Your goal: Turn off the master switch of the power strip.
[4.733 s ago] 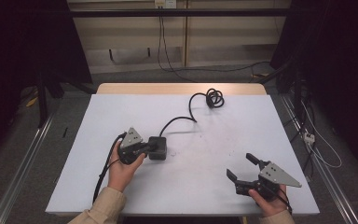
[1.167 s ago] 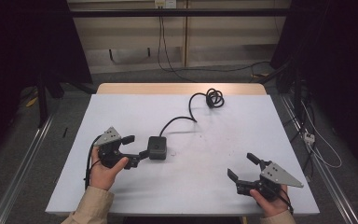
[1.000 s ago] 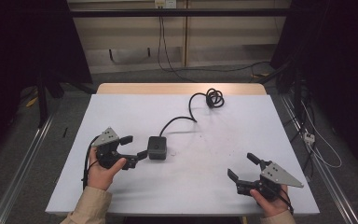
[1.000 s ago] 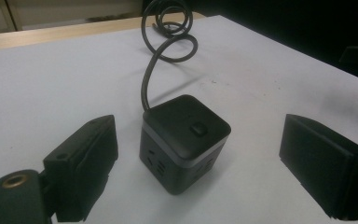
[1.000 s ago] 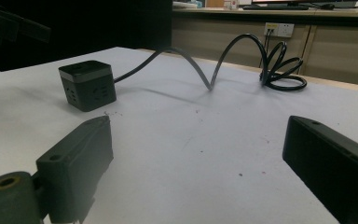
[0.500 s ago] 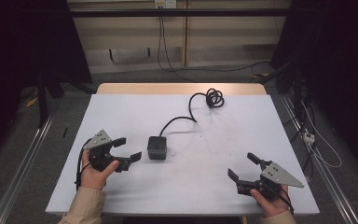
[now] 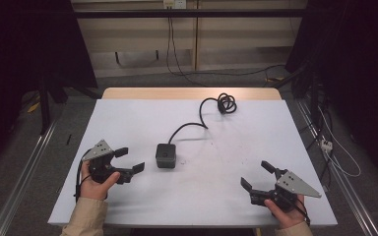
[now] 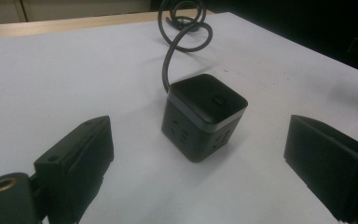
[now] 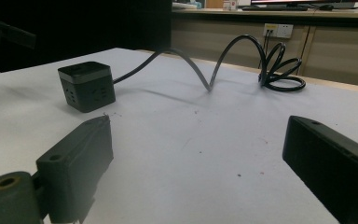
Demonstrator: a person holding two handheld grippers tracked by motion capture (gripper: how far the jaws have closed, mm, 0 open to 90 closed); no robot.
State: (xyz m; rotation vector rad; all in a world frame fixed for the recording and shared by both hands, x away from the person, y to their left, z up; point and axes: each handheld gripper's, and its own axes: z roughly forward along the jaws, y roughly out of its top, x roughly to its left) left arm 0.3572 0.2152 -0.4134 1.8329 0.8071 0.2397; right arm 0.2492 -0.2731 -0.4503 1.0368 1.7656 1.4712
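Both grippers are spread wide and hold nothing, but the left gripper (image 7: 129, 160) is nearer the cube socket (image 7: 166, 155), just beside it on its right.

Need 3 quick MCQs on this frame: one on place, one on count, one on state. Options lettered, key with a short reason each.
1. Where does the black power cube sit?
A. between the left gripper's jaws
B. on the table, just ahead of the left gripper
C. beside the right gripper

2. How many grippers touch the cube?
A. none
B. one
C. two

3. How do the left gripper's jaws stand?
A. shut on the cube
B. shut on its cord
C. open

Key: 1 B, the high view shows bare table between cube and jaws. 2 A, both grippers stand apart from it. 3 C, the left gripper view shows the jaws spread wide, cube beyond them.
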